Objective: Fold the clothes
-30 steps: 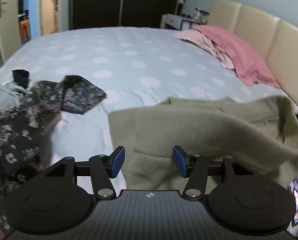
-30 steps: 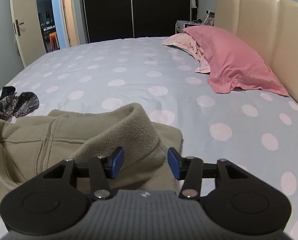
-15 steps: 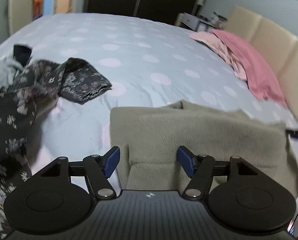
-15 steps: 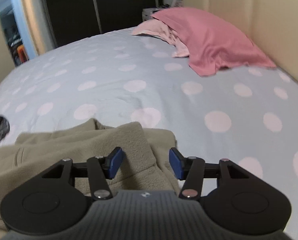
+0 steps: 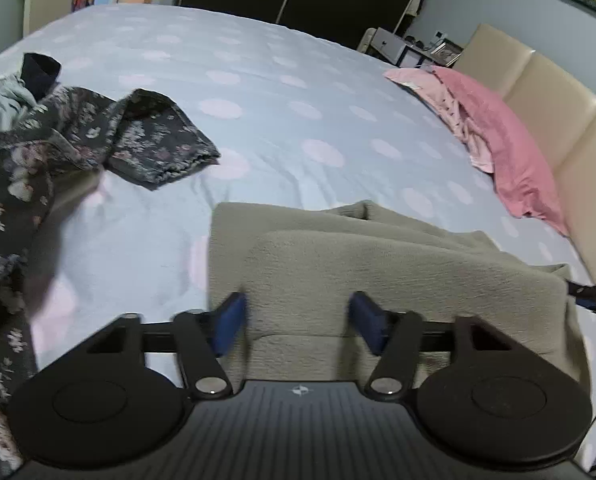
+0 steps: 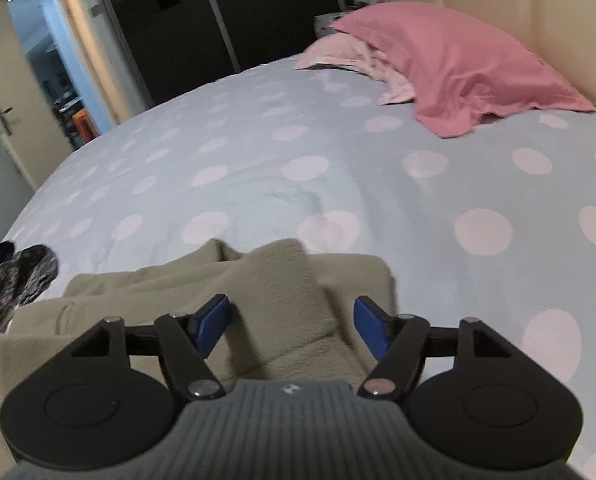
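An olive fleece garment (image 5: 397,264) lies folded on the polka-dot bed sheet (image 5: 298,100). My left gripper (image 5: 298,320) hovers over its near left part. Its blue pads stand apart on either side of a rounded fold, not pressing it, and the jaws are closing. In the right wrist view the same fleece (image 6: 274,280) bunches into a raised fold. My right gripper (image 6: 294,324) straddles that fold, its jaws opening and the pads clear of the cloth. The right gripper's tip (image 5: 593,296) shows at the right edge of the left wrist view.
A heap of dark floral clothes (image 5: 78,140) lies on the left of the bed. Pink pillows (image 6: 457,68) rest against the beige headboard (image 6: 497,4) on the right. Behind the bed are a dark wardrobe (image 6: 218,12) and an open doorway (image 6: 58,80).
Both grippers sank toward the bed and rolled slightly. The fleece settled from a draped, lifted shape into a flatter fold. The right jaws spread wider; the left jaws widened, then narrowed.
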`<state>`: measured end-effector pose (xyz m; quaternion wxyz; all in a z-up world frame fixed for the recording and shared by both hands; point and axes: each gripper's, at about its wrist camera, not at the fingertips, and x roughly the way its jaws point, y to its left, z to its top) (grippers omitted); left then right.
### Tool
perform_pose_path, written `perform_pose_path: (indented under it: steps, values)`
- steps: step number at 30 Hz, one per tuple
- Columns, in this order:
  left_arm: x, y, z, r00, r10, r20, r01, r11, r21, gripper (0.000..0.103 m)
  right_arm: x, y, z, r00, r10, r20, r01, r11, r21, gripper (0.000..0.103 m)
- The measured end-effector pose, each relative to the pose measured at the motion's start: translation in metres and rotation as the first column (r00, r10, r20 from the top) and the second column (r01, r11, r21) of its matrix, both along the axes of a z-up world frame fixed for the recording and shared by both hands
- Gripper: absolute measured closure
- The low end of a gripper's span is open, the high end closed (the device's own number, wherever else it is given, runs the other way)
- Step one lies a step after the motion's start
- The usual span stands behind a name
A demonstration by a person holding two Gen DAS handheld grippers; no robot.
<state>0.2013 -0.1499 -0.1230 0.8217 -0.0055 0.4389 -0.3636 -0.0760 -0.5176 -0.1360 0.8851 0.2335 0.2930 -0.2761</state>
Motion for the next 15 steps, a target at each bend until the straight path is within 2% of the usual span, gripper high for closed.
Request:
perform_pose_path:
  steps: [1, 2, 3, 4, 6, 7, 9, 12, 15]
  values:
    - [0.000, 0.000, 0.000, 1.000, -0.001, -0.003, 0.000, 1.000, -0.006, 0.058, 0.002, 0.003, 0.001, 1.000, 0.011, -0.013, -0.012, 1.000, -0.015, 0.048]
    - [-0.001, 0.000, 0.001, 1.000, 0.001, -0.003, -0.001, 1.000, -0.011, 0.068, 0.004, 0.005, 0.002, 0.999, 0.014, -0.035, -0.016, 0.999, -0.034, 0.056]
    - [-0.001, 0.001, 0.001, 1.000, 0.003, -0.002, -0.003, 1.000, -0.016, 0.079, 0.006, 0.007, 0.003, 0.998, 0.015, -0.059, -0.018, 0.998, -0.053, 0.069]
    - [0.000, 0.003, 0.003, 1.000, 0.007, -0.015, -0.007, 1.000, -0.028, 0.081, 0.005, 0.008, 0.005, 0.998, 0.014, -0.063, -0.018, 0.998, -0.056, 0.075]
    - [-0.001, 0.010, 0.009, 0.999, 0.033, -0.026, -0.034, 0.997, -0.063, 0.089, -0.003, 0.008, 0.011, 0.999, -0.002, -0.035, 0.000, 0.998, -0.060, 0.081]
    - [-0.002, 0.015, 0.014, 0.999, 0.048, -0.026, -0.050, 0.995, -0.090, 0.090, -0.008, 0.009, 0.016, 0.999, -0.023, -0.028, 0.020, 0.997, -0.076, 0.085]
    - [-0.003, 0.024, 0.023, 0.997, 0.063, -0.038, -0.069, 0.985, -0.158, 0.091, -0.021, 0.007, 0.027, 0.995, -0.103, 0.016, 0.104, 0.991, -0.088, 0.085]
    - [-0.009, 0.028, 0.034, 0.998, 0.056, 0.000, -0.055, 0.985, -0.161, 0.091, -0.040, 0.003, 0.039, 0.984, -0.147, 0.100, 0.150, 0.989, -0.015, 0.086]
    - [-0.019, 0.031, 0.045, 0.998, 0.056, 0.028, -0.051, 0.985, -0.165, 0.091, -0.048, 0.010, 0.051, 0.984, -0.129, 0.124, 0.133, 0.991, -0.025, 0.086]
